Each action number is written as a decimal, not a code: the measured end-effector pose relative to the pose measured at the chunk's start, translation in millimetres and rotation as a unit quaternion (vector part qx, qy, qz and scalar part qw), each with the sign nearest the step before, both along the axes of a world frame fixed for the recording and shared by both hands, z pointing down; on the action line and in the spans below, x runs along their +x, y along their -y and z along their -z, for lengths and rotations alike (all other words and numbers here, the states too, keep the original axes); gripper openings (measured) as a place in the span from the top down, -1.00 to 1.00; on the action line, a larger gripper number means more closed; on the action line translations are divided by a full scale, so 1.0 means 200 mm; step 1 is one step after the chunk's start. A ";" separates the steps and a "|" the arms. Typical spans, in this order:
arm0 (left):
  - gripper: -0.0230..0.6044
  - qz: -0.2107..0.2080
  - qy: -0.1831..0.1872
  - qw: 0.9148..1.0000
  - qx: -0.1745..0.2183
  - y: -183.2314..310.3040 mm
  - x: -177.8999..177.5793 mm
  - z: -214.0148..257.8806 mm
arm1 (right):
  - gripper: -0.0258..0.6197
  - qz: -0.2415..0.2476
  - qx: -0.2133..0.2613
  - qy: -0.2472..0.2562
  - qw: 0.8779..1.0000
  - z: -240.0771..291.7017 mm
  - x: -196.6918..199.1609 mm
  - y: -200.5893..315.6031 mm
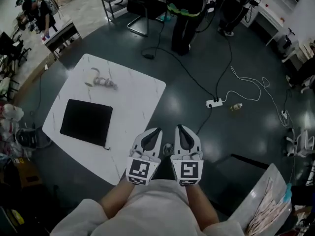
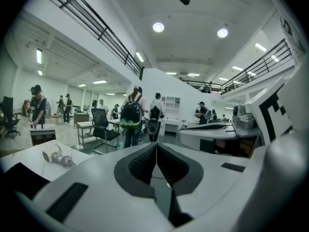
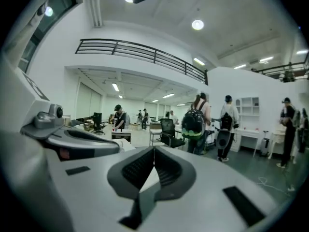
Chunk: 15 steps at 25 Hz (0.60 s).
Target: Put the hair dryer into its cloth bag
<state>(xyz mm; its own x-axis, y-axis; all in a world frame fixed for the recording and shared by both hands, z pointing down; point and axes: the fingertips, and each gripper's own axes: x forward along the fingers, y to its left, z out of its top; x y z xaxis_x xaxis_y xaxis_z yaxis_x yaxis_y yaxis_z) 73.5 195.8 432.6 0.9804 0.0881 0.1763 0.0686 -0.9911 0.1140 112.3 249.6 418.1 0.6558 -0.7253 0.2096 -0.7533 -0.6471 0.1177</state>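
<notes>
We hold both grippers low and close to our body, side by side, just off the near corner of the white marble-patterned square table (image 1: 140,104). The left gripper (image 1: 157,131) has its two jaws pressed together with nothing between the ribbed dark pads. The right gripper (image 1: 179,129) is the same, jaws together and empty. Both point away from us and slightly downward, and neither touches the table or anything on it.

The small white-and-grey hair dryer (image 1: 97,79) lies on its side near the far edge of the table, its pale cord bunched beside it. The flat black rectangular cloth bag (image 1: 86,122) lies spread out nearer to us on the left half of the tabletop, apart from the dryer and well apart from both grippers. A thin drawstring trails from its near right corner.

Beyond the table the floor is dark and glossy. A white power strip (image 1: 214,103) sits on it to the right with cables running off across the floor, and several people stand further back near a black office chair (image 1: 140,6).
</notes>
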 end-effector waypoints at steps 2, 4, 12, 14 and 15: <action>0.89 0.033 0.007 0.999 0.005 0.08 0.09 -0.02 | 0.87 0.040 0.003 0.005 0.999 0.00 0.10 0.11; 0.89 0.065 0.018 0.998 0.010 0.15 0.17 -0.04 | 0.87 0.079 0.002 0.006 0.997 -0.01 0.19 0.20; 0.89 0.201 0.070 0.977 0.012 0.37 0.27 -0.19 | 0.87 0.247 -0.005 0.030 0.969 -0.10 0.36 0.53; 0.89 0.230 0.083 0.969 0.016 0.43 0.23 -0.23 | 0.87 0.287 -0.011 0.035 0.957 -0.13 0.33 0.63; 0.89 0.247 0.090 0.965 0.016 0.46 0.20 -0.24 | 0.87 0.306 -0.014 0.039 0.951 -0.16 0.31 0.67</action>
